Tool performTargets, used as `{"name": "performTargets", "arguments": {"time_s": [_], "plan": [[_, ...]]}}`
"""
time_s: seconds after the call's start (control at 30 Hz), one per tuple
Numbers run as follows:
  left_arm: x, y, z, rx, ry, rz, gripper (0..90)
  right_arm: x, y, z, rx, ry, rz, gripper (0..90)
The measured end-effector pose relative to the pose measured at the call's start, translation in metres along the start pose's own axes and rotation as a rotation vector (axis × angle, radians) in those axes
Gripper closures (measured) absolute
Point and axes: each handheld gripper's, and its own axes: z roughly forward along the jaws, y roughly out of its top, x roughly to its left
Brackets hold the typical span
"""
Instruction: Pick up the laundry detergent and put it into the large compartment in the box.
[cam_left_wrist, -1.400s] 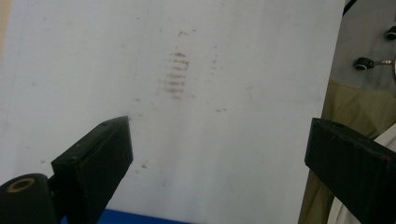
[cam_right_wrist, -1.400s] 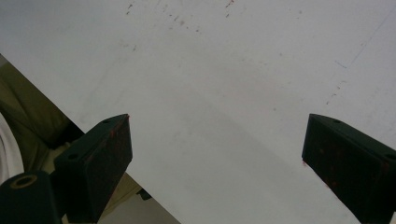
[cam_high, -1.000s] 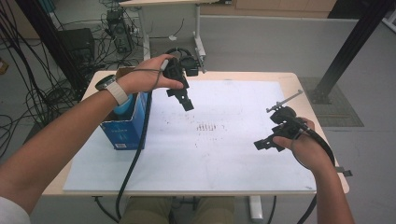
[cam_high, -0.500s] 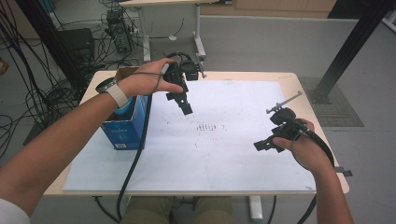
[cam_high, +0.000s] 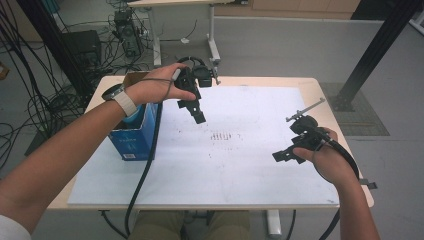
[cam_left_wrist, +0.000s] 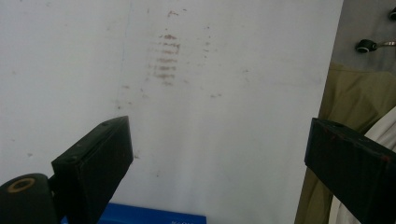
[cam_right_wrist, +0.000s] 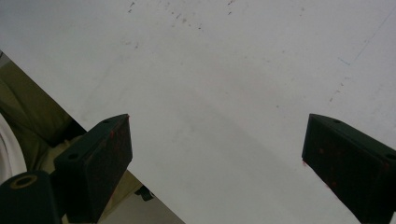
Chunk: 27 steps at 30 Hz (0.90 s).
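Note:
My left gripper (cam_high: 195, 111) hangs above the far left part of the white sheet (cam_high: 240, 165), just right of a blue box (cam_high: 131, 140). In the left gripper view its jaws stand wide apart with nothing between them (cam_left_wrist: 215, 158), over the white sheet (cam_left_wrist: 224, 93) with faint reddish marks (cam_left_wrist: 166, 58). My right gripper (cam_high: 286, 154) is held low over the sheet's right side. Its jaws are also wide apart and empty (cam_right_wrist: 215, 154), above the white sheet (cam_right_wrist: 233, 84) near its front edge.
The blue open-topped box stands on the table's left side, with the left gripper's cable (cam_high: 145, 170) trailing past it. Faint reddish marks (cam_high: 224, 136) stain the sheet's middle. The wooden table edge (cam_high: 350, 150) shows at the right. Cables and equipment lie on the floor beyond.
The left gripper has drifted very slightly; the right gripper holds its place. Both stay open.

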Motion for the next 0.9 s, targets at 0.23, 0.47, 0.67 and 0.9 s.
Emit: {"name": "performTargets", "arguments": {"time_s": [0.23,0.47,0.67,0.9], "plan": [[0.0004,-0.0007,0.004,0.009,-0.002,-0.004,8.1,-0.0001,0.0001,0.0011,-0.002,0.003,-0.001,8.3],[0.0012,-0.001,0.0052,0.013,-0.004,-0.005,8.1,-0.0005,-0.0005,0.0019,-0.001,0.004,0.001,8.2],[0.0017,-0.0015,0.0065,0.013,-0.006,-0.008,8.2,-0.0011,-0.0013,0.0035,-0.002,0.006,-0.001,8.3],[0.0022,-0.0021,0.0078,0.013,-0.006,-0.019,8.3,-0.0026,-0.0009,0.0046,-0.001,0.011,0.0,8.3]]}}
